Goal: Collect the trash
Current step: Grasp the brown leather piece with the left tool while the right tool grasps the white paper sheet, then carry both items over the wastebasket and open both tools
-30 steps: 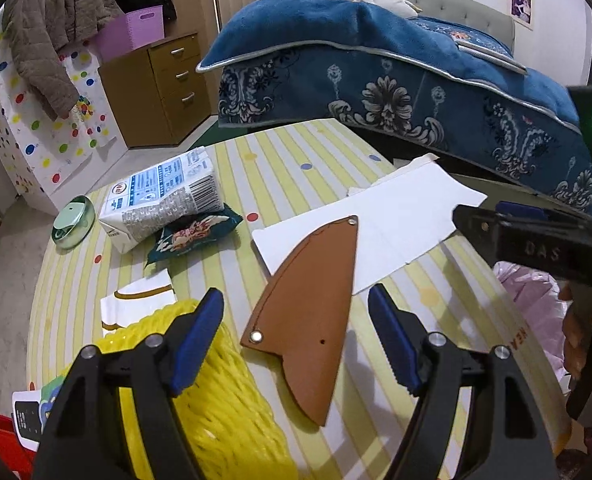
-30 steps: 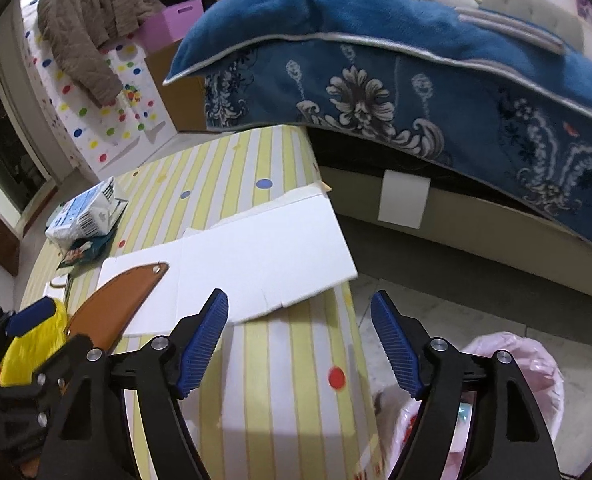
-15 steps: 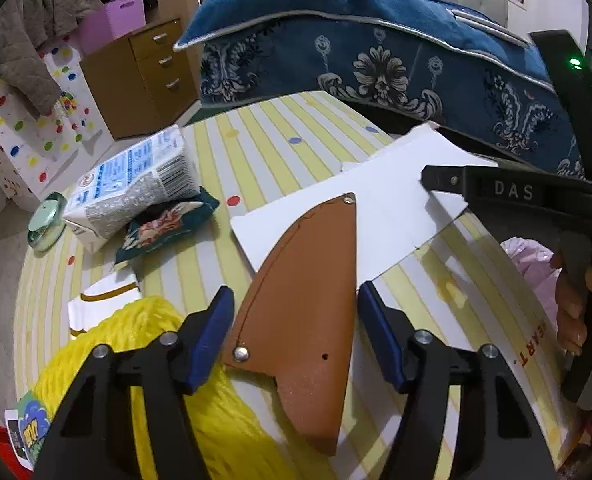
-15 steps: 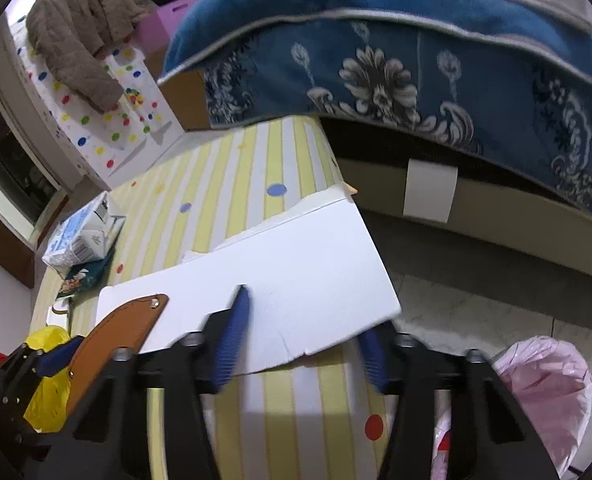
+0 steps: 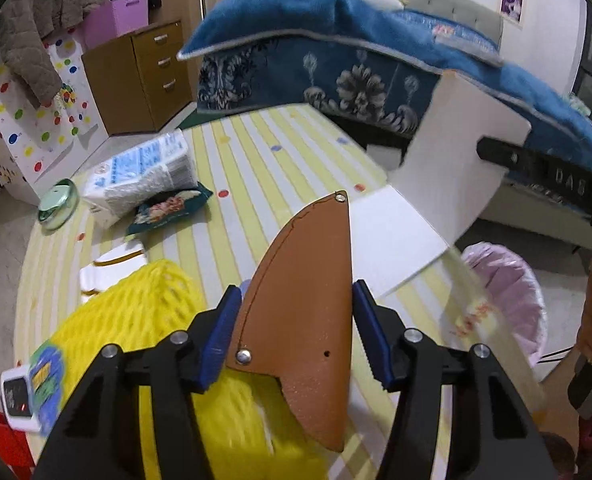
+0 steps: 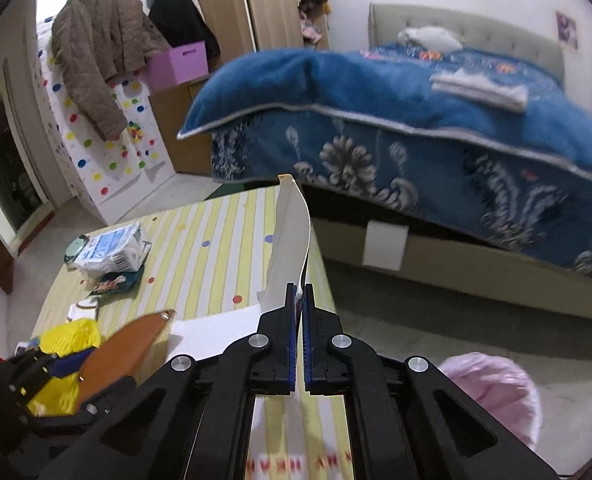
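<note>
The right gripper [image 6: 299, 316] has just closed on the near edge of the white card sheet [image 5: 456, 152], and that sheet, which lay flat on the striped table [image 5: 256, 152] a second ago, now stands lifted and curled above the table's right edge, clamped between the shut jaws. The left gripper [image 5: 296, 336] has just been narrowing around the brown leather sheath [image 5: 308, 300]; both blue pads stand at the sheath's edges, the left one overlapping its rim, but whether they press on it cannot be told. The sheath lies on the table, its tip over a second white sheet [image 5: 392, 240] that remains flat there. Judgement: the card is secured and ready to travel to the pink-lined bin [image 6: 492, 392], which stands on the floor just off the table's right edge. Count on the table: one yellow foam net [image 5: 136, 332], one crushed milk carton [image 5: 144, 176], one dark snack packet [image 5: 168, 210], one small white scrap [image 5: 112, 268], one green round lid [image 5: 58, 204] at the table's far left edge. Judgement: several pieces remain to collect.
</note>
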Demonstrator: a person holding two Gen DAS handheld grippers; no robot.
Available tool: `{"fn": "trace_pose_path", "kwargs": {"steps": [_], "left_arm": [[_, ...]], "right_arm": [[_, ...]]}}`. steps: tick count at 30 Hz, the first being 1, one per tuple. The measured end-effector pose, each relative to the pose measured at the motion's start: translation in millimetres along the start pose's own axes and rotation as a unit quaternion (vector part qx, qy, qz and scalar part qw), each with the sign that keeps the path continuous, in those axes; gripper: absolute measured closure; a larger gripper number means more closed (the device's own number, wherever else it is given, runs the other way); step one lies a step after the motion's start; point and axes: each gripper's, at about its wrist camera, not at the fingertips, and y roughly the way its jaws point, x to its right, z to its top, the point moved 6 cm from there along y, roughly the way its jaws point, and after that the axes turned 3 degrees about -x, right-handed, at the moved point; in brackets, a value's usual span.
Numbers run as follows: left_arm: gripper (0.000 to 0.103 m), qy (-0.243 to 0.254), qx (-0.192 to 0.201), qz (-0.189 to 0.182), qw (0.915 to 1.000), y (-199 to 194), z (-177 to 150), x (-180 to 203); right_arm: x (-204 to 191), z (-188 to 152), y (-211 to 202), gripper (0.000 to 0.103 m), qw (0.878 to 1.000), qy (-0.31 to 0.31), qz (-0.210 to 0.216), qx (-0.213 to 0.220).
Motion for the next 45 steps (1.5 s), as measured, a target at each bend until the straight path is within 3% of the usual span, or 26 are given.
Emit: {"fn": "trace_pose_path", "kwargs": {"steps": [7,15,17,22,26,35,45], "left_arm": [[0.048,-0.011,0.032,-0.027,0.9991,-61.2,-18.3,6.8],[0.048,-0.002,0.059,-0.034,0.9977,-95.3,-31.8,36.8],[0.048,0.008,0.064,-0.037,0.9972,-98.8,-31.8,49.1],[0.047,0.034,0.066,-0.047,0.9961,-100.1,-31.1,85.4],[0.047,0.053,0.061,-0.059,0.9950,-98.9,-32.5,110.4],[0.047,0.078,0.067,-0.064,0.9926,-97.9,-26.8,145.8],[0.047,0.130,0.054,-0.119,0.9828,-71.1,-23.3,216.6]], "right_arm": [[3.9,-21.4,-76.6,0.102,0.999,0.004,-0.007,0.032],[35.6,-45.9,-141.7,0.102,0.997,0.034,-0.045,0.058],[46.5,-50.0,-157.2,0.102,0.995,0.036,-0.066,0.067],[83.4,-59.2,-195.1,0.102,0.981,0.027,-0.170,0.092],[104.6,-77.5,-200.6,0.102,0.976,0.029,-0.202,0.081],[118.2,-97.5,-195.9,0.102,0.982,0.060,-0.165,0.071],[155.2,-110.4,-195.4,0.102,0.974,0.080,-0.203,0.066]]}}
